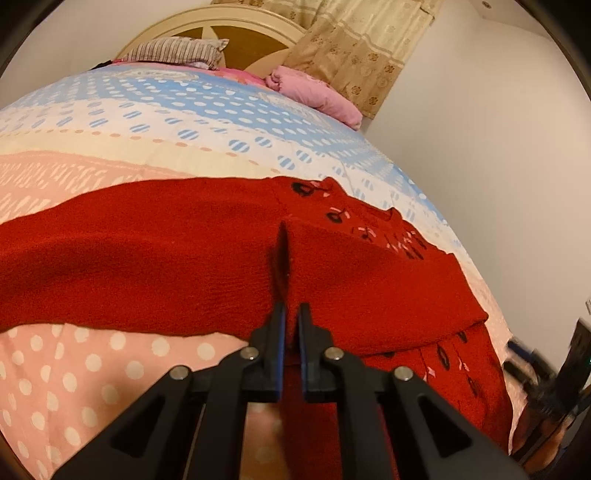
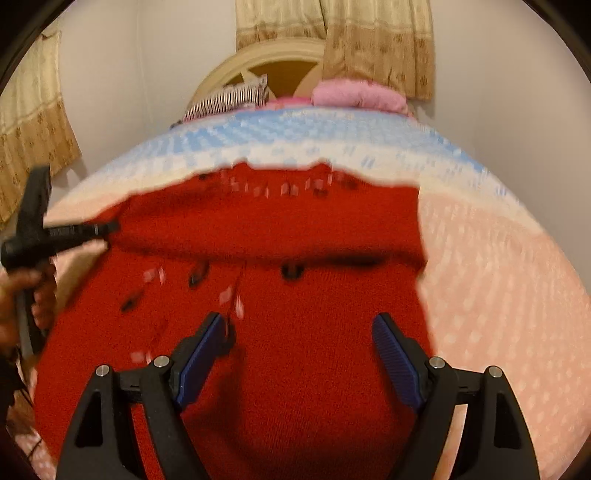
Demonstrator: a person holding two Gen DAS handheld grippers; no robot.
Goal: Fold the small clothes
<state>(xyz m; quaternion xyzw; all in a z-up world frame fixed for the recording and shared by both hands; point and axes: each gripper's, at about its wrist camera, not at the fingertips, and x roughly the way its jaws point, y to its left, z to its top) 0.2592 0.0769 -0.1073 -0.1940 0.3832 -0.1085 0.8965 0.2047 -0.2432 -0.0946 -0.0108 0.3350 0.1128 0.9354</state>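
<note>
Left wrist view first: the left gripper is pinched nearly closed on a raised ridge of the red sweater, the fabric caught between its blue pads. The sweater lies spread across the bed, on the pink dotted part of the bedspread, with a band folded over and its black and pink pattern showing on the side nearest the wall. A striped pillow and a pink blanket sit at the bed's far end by the headboard. Over to the right wrist view, blurred: the right gripper hangs wide apart above the sweater, holding nothing. The left gripper bites the sweater's edge, a hand on its handle.
</note>
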